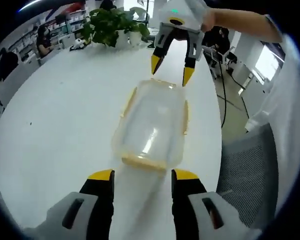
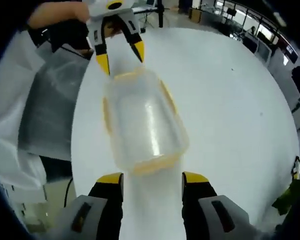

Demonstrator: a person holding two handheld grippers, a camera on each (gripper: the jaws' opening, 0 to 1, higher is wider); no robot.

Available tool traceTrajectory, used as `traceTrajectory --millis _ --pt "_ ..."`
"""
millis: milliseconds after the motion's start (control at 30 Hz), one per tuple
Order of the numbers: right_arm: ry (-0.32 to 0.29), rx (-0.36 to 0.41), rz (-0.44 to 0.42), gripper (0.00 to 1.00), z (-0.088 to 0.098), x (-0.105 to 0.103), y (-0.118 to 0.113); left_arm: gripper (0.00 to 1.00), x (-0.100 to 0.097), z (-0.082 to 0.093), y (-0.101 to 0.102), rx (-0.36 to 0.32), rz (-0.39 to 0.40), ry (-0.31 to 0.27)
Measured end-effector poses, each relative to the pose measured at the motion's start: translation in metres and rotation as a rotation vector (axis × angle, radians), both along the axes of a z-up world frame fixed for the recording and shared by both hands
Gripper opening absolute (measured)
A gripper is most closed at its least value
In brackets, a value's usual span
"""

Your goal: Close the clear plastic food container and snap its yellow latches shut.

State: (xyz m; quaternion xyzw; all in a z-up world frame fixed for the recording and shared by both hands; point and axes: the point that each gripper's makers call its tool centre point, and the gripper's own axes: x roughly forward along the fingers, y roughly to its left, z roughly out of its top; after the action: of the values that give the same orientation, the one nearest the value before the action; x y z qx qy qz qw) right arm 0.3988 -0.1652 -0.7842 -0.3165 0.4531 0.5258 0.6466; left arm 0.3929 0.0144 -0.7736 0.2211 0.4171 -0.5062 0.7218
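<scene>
The clear plastic container (image 1: 151,127) lies on the white table (image 1: 55,125) with its lid on top. Yellow latches run along its long sides (image 1: 129,100) and across its near end (image 1: 142,161); whether they are snapped down I cannot tell. My left gripper (image 1: 143,176) stands open just short of that near end. My right gripper (image 1: 172,70) hangs open over the far end, held by a hand. In the right gripper view the container (image 2: 142,125) lies between my open right gripper (image 2: 152,178) and the open left gripper (image 2: 120,56). Neither holds anything.
A potted plant (image 1: 112,25) stands at the table's far end. A grey mesh chair (image 1: 250,165) (image 2: 50,105) sits close to the table edge beside the container. People sit at desks in the background (image 1: 42,40). A cable trails on the floor (image 1: 225,100).
</scene>
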Motion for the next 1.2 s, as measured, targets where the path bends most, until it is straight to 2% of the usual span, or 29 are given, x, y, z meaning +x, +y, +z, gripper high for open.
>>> traceTrajectory --millis 67,167,200,233,267,333,367,467,567,633,667,700,800,900,1033,1200 --pt "0.009 0.017 -0.042 0.43 0.003 0.001 0.002 0.45 0.004 0.003 0.001 -0.002 0.038 -0.012" --pt "0.061 0.022 -0.13 0.43 0.004 -0.002 0.001 0.44 0.004 0.005 0.001 0.004 0.091 -0.01" --pt "0.051 0.024 -0.138 0.42 0.004 0.001 0.0 0.44 0.004 0.005 0.001 -0.006 0.129 0.009" --pt "0.048 0.018 -0.147 0.42 0.004 0.001 -0.001 0.44 0.005 0.005 0.0 -0.014 0.142 0.01" --pt "0.043 0.004 -0.152 0.42 0.003 0.002 -0.003 0.44 0.009 0.005 0.003 -0.008 0.194 0.001" --pt "0.037 0.008 -0.177 0.42 0.003 0.004 -0.002 0.44 0.012 0.006 0.003 0.002 0.185 -0.031" --pt "0.056 0.022 -0.21 0.42 0.004 0.003 0.0 0.44 0.011 0.006 0.002 0.003 0.206 -0.023" --pt "0.055 0.031 -0.245 0.42 0.005 0.006 0.002 0.44 0.012 0.008 -0.001 -0.03 0.271 -0.003" --pt "0.071 0.066 -0.339 0.42 0.008 0.011 0.006 0.44 0.013 0.005 0.0 -0.022 0.332 0.019" --pt "0.109 0.107 -0.397 0.41 0.01 0.011 0.011 0.44 0.014 0.004 -0.001 -0.034 0.367 0.027" --pt "0.132 0.119 -0.423 0.41 0.01 0.011 0.013 0.44 0.013 0.004 -0.003 -0.044 0.39 0.05" --pt "0.132 0.119 -0.433 0.41 0.01 0.011 0.013 0.42 0.013 0.003 -0.003 -0.04 0.421 0.063" --pt "0.131 0.092 -0.452 0.39 0.005 0.012 0.01 0.42 0.01 0.001 -0.006 -0.025 0.413 0.056" --pt "0.161 0.11 -0.515 0.38 0.003 0.012 0.011 0.42 0.008 -0.002 -0.008 -0.058 0.5 0.128" --pt "0.215 0.161 -0.576 0.39 0.002 0.009 0.019 0.42 0.008 -0.002 -0.009 -0.07 0.529 0.143" --pt "0.218 0.155 -0.619 0.39 -0.003 0.01 0.017 0.41 0.007 -0.007 -0.01 -0.102 0.602 0.2"
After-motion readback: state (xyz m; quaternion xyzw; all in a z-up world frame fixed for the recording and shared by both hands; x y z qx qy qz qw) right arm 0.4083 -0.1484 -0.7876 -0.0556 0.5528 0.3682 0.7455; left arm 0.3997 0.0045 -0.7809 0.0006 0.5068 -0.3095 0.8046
